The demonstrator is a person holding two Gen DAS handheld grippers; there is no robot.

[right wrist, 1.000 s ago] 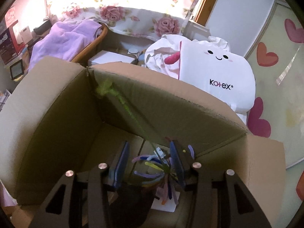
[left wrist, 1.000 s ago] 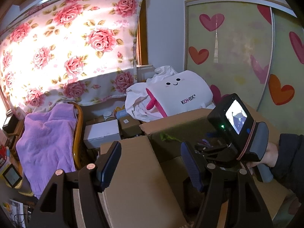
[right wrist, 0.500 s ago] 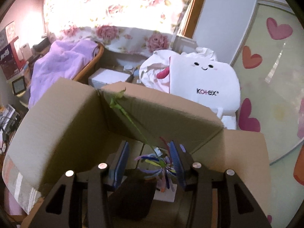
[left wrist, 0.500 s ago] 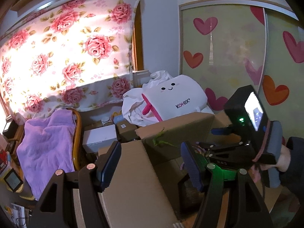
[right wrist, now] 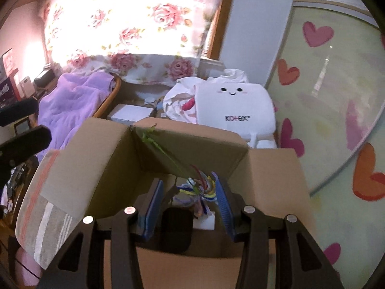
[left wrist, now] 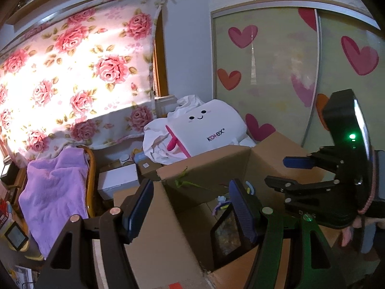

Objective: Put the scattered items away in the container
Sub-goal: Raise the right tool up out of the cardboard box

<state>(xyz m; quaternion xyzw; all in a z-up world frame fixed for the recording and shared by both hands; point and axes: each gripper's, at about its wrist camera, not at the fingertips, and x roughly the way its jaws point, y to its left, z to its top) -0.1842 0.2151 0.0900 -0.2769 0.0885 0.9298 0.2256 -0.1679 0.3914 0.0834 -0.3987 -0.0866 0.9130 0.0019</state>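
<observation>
Biggest thing in front of me is the open cardboard box (right wrist: 115, 166), flaps up, far wall toward the window w/ the rose curtain (left wrist: 72, 72). Behind the box sits a white Kotex pack (right wrist: 235, 108) w/ a smiley face, on top of crumpled white bags. Left of that, a purple blanket (left wrist: 53, 192) draped over a chair w/ a curved wooden frame. Sliding door w/ hearts (right wrist: 336, 96) on the right side.

Inside the box: a black pot-like container (right wrist: 176, 226) near the front wall, and beside it a bundle of multicolour pipe cleaners (right wrist: 197, 190) lying on the bottom. One long green stem (right wrist: 161, 149) leans from that bundle up to the box's far left corner, tip poking just above the rim.

My right gripper (right wrist: 190, 207) hangs over the box, jaws spread wide, nothing between them; the pipe cleaners lie below, between the blue pads (right wrist: 154, 202) in view but not clamped.

My left gripper (left wrist: 190, 207) is off to the left of the box, over its left flap, jaws also wide apart and empty. From there I see the right gripper's body above the box.
</observation>
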